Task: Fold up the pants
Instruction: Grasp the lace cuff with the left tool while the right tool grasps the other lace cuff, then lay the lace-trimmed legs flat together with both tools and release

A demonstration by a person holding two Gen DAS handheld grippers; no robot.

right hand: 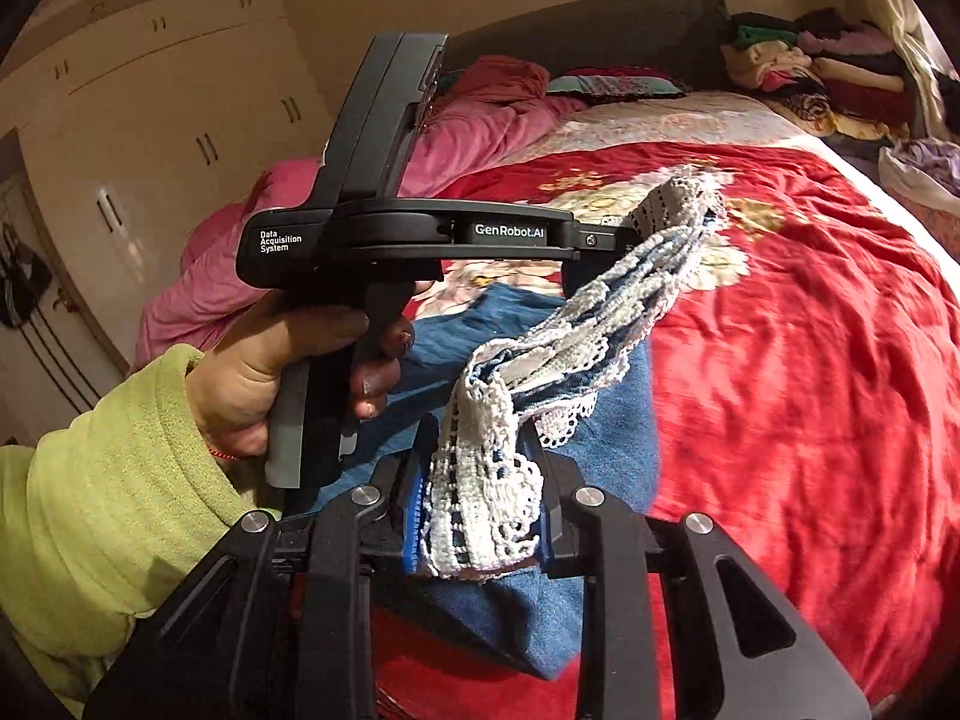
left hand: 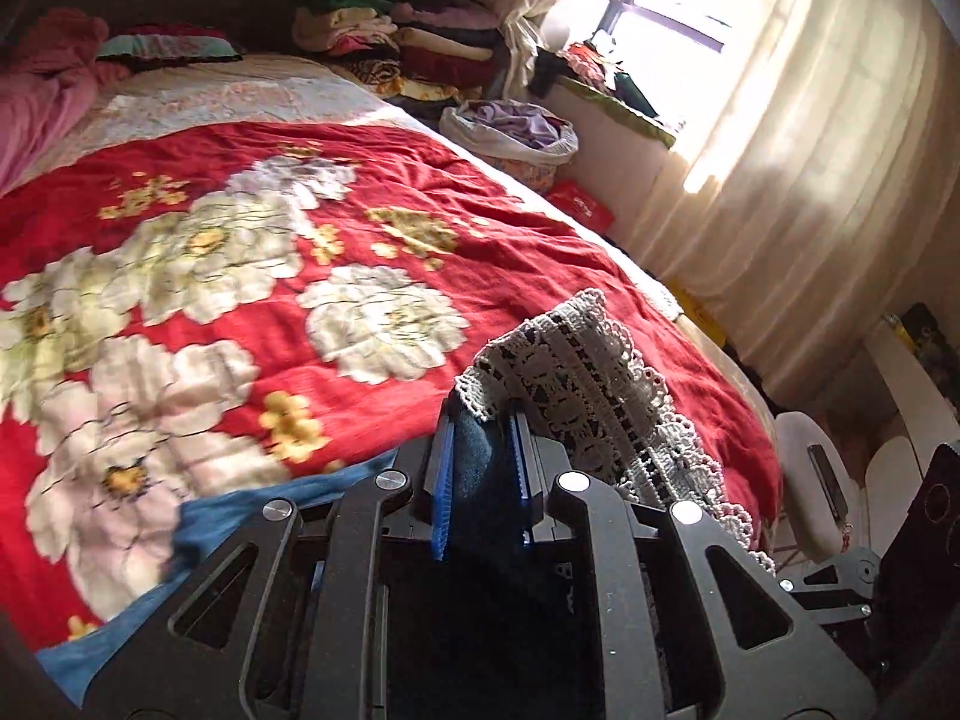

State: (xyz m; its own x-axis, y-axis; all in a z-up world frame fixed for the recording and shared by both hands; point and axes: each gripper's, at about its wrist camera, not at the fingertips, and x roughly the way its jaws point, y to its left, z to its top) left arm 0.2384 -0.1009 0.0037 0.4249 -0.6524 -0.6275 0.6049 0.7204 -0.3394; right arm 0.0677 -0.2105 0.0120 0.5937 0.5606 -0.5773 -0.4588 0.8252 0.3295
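My left gripper (left hand: 480, 468) is clamped on blue denim at the lace-trimmed hem of the pants (left hand: 576, 384), lifted above the red flowered bedspread (left hand: 240, 276). My right gripper (right hand: 480, 516) pinches the white lace trim (right hand: 480, 504) of the same hem. The lace band stretches between both grippers, while the denim legs drape onto the bed near its foot edge.

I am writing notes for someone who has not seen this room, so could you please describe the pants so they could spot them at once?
Start at the bed with the red flowered blanket. Near its front edge lie the pants, blue fabric held up at one end by the left gripper and right gripper. Their white lace trim sets them apart from the other clothes stacked by the headboard.
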